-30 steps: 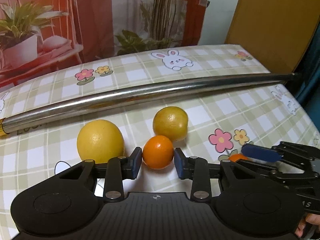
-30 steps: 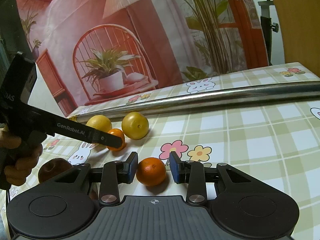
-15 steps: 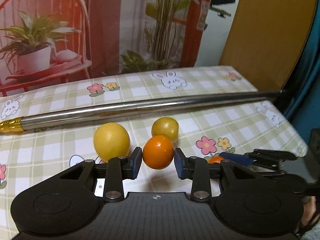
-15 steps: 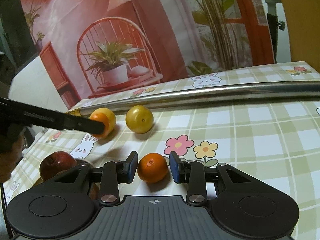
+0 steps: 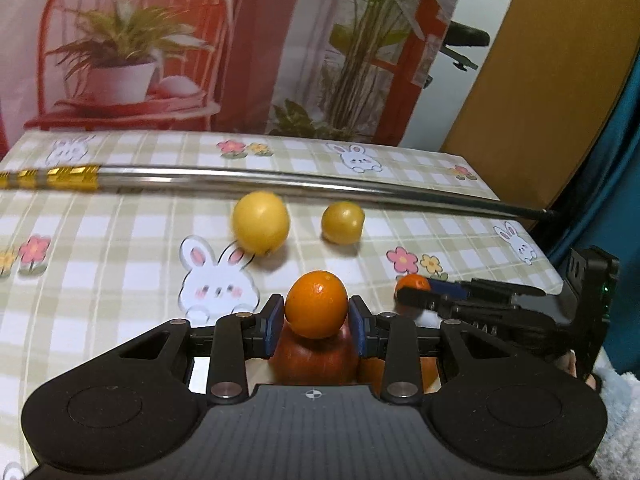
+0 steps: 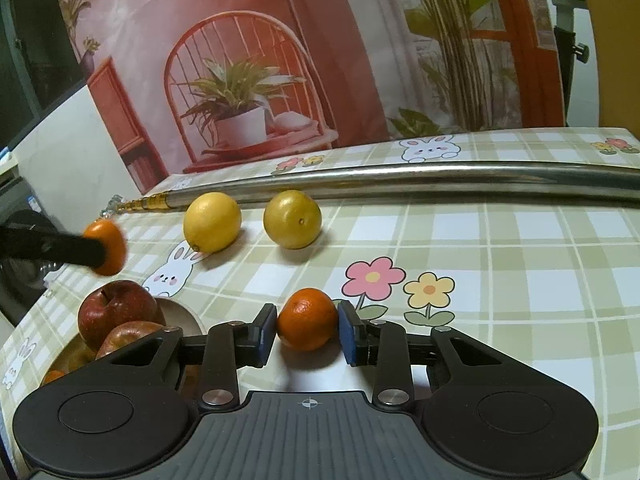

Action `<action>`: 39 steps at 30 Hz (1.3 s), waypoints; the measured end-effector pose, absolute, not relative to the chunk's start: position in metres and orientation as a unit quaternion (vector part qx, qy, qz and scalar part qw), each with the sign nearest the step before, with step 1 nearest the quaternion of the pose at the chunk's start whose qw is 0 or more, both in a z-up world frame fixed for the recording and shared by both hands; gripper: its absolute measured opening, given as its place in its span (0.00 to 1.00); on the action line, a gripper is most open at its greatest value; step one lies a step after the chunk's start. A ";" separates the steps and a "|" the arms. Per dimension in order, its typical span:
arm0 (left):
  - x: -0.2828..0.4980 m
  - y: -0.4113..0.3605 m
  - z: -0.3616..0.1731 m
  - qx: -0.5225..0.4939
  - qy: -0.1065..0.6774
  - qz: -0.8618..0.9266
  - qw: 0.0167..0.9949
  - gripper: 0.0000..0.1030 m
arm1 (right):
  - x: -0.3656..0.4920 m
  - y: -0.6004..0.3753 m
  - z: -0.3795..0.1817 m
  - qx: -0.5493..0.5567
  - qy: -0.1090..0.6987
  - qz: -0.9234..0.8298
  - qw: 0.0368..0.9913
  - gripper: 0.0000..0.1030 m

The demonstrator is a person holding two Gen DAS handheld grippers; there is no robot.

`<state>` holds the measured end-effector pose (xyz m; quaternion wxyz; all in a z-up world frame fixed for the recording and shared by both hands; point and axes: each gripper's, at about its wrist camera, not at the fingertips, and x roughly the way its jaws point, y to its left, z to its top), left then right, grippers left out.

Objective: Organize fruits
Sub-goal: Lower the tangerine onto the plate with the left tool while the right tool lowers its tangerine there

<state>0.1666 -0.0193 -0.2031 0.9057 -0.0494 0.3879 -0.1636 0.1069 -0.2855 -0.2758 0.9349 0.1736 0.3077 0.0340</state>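
My left gripper (image 5: 316, 316) is shut on a small orange (image 5: 316, 304) and holds it in the air right above a red apple (image 5: 316, 356). In the right wrist view that orange (image 6: 106, 246) hangs over the bowl (image 6: 188, 314), which holds two red apples (image 6: 116, 312). My right gripper (image 6: 307, 334) is low on the table with its jaws closing; the blue pads touch both sides of a mandarin (image 6: 307, 318) resting on the cloth. Two yellow citrus fruits (image 6: 212, 222) (image 6: 293, 219) lie side by side further back.
A long steel pole (image 6: 440, 178) with a gold end lies across the table behind the fruit. The checked cloth with rabbits and flowers covers the table (image 6: 520, 280). A printed backdrop stands behind, and a brown panel (image 5: 540, 80) at the right.
My left gripper lifted the orange away from the yellow fruits and carried it back over the bowl of apples. The right gripper stayed around the mandarin and its pads drew in slightly.
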 end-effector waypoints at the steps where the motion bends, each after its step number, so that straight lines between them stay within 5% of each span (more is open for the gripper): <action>1: 0.163 -0.016 -0.203 -0.052 0.388 -0.163 0.906 0.36 | 0.106 -0.285 -0.276 0.174 0.306 0.035 0.935 0.29; 39: 0.103 -0.001 -0.233 -0.085 0.419 -0.199 0.882 0.36 | 0.038 -0.201 -0.207 0.154 0.253 0.100 0.950 0.26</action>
